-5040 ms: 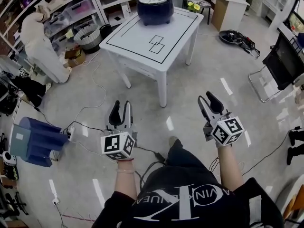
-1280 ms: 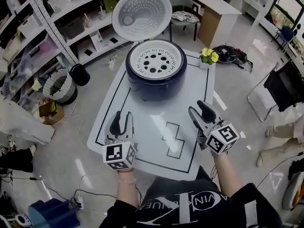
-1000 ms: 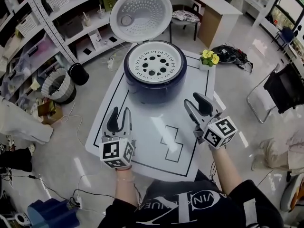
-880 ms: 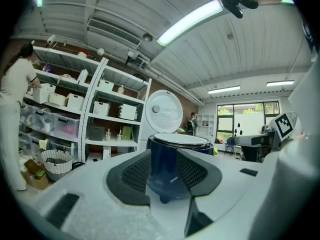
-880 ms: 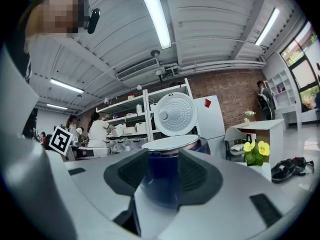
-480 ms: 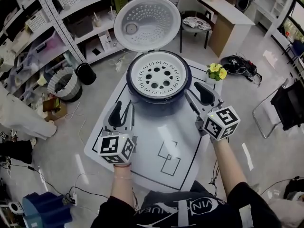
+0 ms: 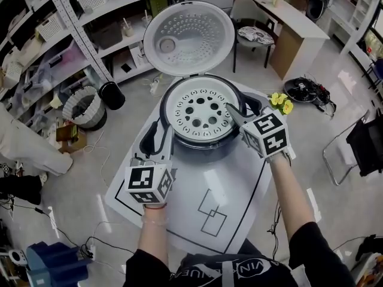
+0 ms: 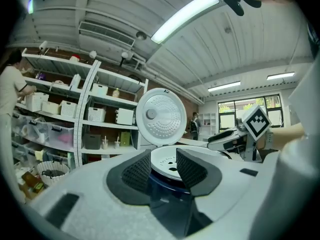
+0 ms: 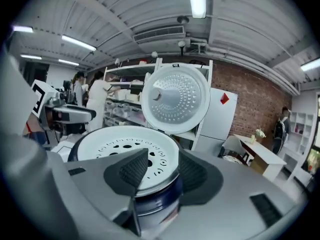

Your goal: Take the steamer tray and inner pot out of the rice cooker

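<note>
Can see steamer tray [image 7: 200, 113] seated in the open rice cooker [image 7: 206, 150] on the counter [image 7: 197, 181]; can't make out any inner pot underneath. Holding left tool [image 7: 157, 141] and right tool [image 7: 239, 109] wide, empty, either side.

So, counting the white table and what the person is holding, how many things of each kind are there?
Rice cooker: 1
Steamer tray: 1
Pot of yellow flowers: 1
Handheld grippers, left gripper and right gripper: 2
Total: 5
</note>
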A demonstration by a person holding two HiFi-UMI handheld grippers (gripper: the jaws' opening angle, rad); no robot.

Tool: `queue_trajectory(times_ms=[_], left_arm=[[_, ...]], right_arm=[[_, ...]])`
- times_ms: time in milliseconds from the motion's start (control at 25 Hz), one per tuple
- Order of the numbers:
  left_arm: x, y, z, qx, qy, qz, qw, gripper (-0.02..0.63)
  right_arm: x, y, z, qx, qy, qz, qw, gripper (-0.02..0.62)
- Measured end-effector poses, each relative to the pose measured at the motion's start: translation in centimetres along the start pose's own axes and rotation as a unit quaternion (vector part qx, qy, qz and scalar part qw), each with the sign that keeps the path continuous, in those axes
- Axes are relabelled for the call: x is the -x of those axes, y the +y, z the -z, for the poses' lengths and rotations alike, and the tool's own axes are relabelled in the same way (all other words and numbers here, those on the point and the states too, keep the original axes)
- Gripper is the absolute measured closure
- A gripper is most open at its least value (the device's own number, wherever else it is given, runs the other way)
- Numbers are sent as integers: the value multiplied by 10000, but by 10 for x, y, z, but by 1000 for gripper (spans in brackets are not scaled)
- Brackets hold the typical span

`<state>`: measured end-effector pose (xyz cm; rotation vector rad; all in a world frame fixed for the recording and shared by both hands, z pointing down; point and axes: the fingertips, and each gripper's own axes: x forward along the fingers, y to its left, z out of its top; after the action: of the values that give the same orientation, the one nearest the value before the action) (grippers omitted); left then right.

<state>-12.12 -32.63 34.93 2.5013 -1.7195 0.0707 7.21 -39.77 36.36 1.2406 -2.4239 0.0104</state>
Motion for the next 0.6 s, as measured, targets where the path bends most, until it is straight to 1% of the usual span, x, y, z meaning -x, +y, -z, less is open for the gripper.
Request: queue_trajectory(times_ms=[80,120,280,400,600], left_arm=[[-7,-1,-1,-83,12,12,10000,474],[-9,-1,-1,-100,18,19,9999,474],[-16,1,-3,-54,-17,-8,10000,474],[-18,2,0,-132,-23,-14,9999,474],[-20,7,1,-136,-37,-37,9999,474]], right_arm=[[-17,-7,2,271,393,-19,9989,417],[-25,-9,3,427,581,-9,9974,397],[-54,-15,5,1117,1138,64,9872,396],[-66,-16,11,1218,1392,19,9827,394],[-76,-29,19,1388,1823,146,9733,393]])
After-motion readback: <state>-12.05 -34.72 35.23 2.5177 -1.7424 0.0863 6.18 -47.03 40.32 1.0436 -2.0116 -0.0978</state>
